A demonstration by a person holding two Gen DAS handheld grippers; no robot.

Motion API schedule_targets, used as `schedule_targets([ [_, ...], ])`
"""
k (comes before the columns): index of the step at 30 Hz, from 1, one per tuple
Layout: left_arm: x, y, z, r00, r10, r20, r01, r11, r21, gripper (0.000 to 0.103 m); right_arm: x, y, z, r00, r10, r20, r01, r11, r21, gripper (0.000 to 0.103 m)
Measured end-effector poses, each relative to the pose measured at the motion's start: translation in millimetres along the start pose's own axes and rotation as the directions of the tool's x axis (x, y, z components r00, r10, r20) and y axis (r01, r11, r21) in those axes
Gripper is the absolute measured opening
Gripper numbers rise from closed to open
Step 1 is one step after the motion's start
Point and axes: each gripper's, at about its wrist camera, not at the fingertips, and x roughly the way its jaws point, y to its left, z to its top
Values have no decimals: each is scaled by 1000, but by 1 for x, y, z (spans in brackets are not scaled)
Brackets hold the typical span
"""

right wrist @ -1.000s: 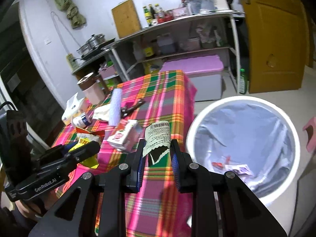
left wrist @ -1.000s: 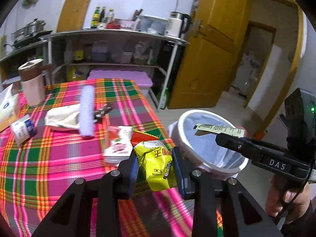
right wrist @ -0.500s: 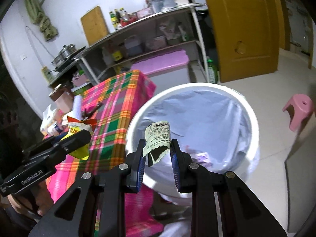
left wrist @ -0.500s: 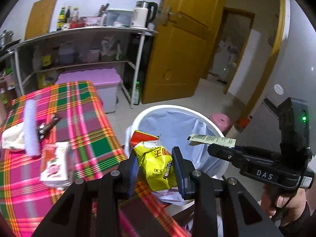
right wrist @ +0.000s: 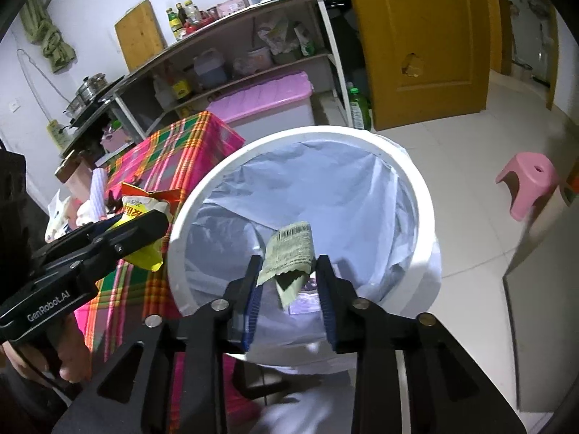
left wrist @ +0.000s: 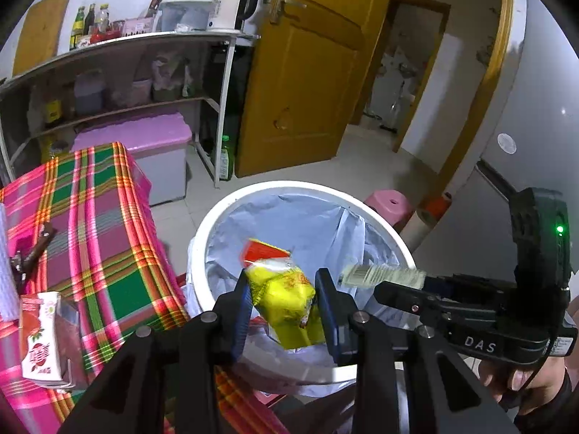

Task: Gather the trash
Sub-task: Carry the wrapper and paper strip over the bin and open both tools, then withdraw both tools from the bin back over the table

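Observation:
A white trash bin (left wrist: 383, 231) with a pale blue liner stands on the floor beside the table; it also shows in the right wrist view (right wrist: 423, 195). My left gripper (left wrist: 284, 300) is over the bin with jaws spread; a yellow and red snack wrapper (left wrist: 286, 296) sits loose between them, blurred. My right gripper (right wrist: 289, 282) is over the bin too, jaws spread; a pale green barcode wrapper (right wrist: 289, 253) hangs between them. The right gripper shows in the left wrist view (left wrist: 398, 289), the left one in the right wrist view (right wrist: 144, 228).
The table with a pink and green plaid cloth (left wrist: 90, 217) stands left of the bin, with a red and white carton (left wrist: 39, 340) on it. A pink stool (right wrist: 528, 181), a pink-lidded box (right wrist: 267, 97), a shelf unit (left wrist: 119, 72) and a yellow door (left wrist: 311, 72) stand around.
Both grippers swung from the table to above the bin. Their jaws have widened, and both wrappers now sit loose between the fingers.

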Motion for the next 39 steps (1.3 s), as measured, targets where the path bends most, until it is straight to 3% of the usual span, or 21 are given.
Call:
schedule_targets([
  [3, 3, 3, 0, 1000, -12, -3, 12, 1000, -9, 41, 0, -1, 0, 1000, -2, 5, 2, 1000, 1, 46],
  [14, -24, 14, -9, 999, 4, 35, -2, 999, -45, 41, -8, 11, -2, 999, 33, 36, -33, 999, -2, 46],
  [23, -63, 26, -29, 995, 73, 67, -68, 995, -75, 41, -22, 46, -10, 993, 98, 69, -94, 994, -57, 46],
  [39, -124, 67, -69, 974, 206, 95, -186, 965, -186, 41, -21, 107, -23, 978, 206, 39, -199, 970, -140, 46],
])
